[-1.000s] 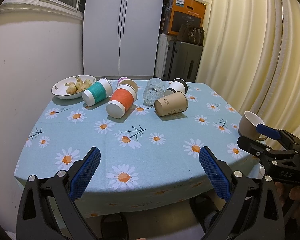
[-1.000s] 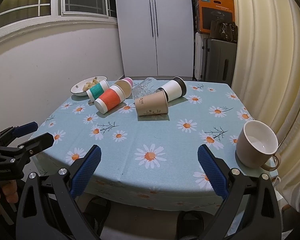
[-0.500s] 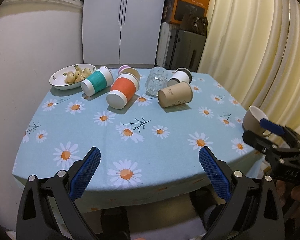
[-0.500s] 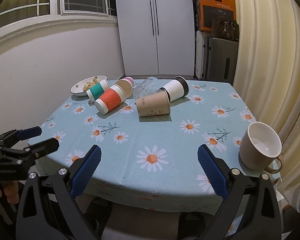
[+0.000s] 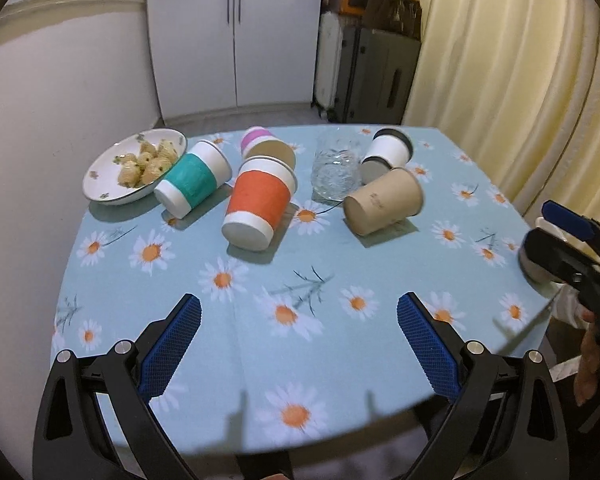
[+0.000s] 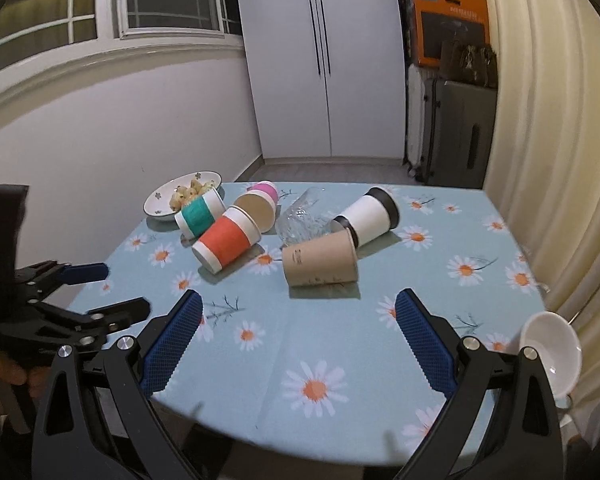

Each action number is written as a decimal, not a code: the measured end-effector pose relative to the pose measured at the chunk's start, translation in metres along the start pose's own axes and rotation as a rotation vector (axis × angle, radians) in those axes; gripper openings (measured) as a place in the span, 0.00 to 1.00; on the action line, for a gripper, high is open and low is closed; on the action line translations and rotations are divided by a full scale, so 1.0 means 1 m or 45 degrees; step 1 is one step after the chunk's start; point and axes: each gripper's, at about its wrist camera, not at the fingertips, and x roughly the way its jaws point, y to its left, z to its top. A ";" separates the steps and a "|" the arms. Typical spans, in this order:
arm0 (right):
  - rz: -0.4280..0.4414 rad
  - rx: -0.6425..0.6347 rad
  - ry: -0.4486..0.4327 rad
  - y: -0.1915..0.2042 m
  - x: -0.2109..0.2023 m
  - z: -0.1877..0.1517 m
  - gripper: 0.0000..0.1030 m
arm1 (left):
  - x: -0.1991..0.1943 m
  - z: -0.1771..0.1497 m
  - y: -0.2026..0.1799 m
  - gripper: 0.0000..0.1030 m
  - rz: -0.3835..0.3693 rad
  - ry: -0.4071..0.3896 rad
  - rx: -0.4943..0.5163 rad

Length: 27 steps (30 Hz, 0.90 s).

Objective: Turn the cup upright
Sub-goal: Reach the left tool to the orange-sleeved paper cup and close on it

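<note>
Blue-padded tools, both spread wide and holding nothing, hover over the near table edge.
From the left tool (image 5: 298, 340) and right tool (image 6: 296, 338), the nearest toppled cups are the orange-sleeved cup (image 5: 258, 206) and kraft paper cup (image 6: 320, 262), lying mid-table (image 6: 300, 356); I'd pinch one lightly across its sidewall, since paper probably crushes, then swing the base down.

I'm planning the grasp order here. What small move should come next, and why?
Probably ease the open right gripper forward toward the brown paper cup: it lies on its side, nearest of the toppled cups, roughly ahead of the jaws, and nothing is held yet.
</note>
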 end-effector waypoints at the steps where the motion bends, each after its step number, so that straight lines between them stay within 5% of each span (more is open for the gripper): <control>1: 0.005 0.004 0.017 -0.001 0.006 0.004 0.93 | 0.006 0.006 0.003 0.93 0.002 0.013 -0.002; 15: 0.232 0.250 0.327 -0.026 0.102 0.036 0.77 | 0.106 0.084 0.031 0.85 0.031 0.258 0.077; 17: 0.284 0.303 0.366 -0.028 0.111 0.036 0.74 | 0.120 0.090 0.033 0.75 0.030 0.302 0.089; 27: 0.486 0.470 0.475 -0.030 0.136 0.034 0.68 | 0.159 0.102 0.038 0.74 0.100 0.444 0.183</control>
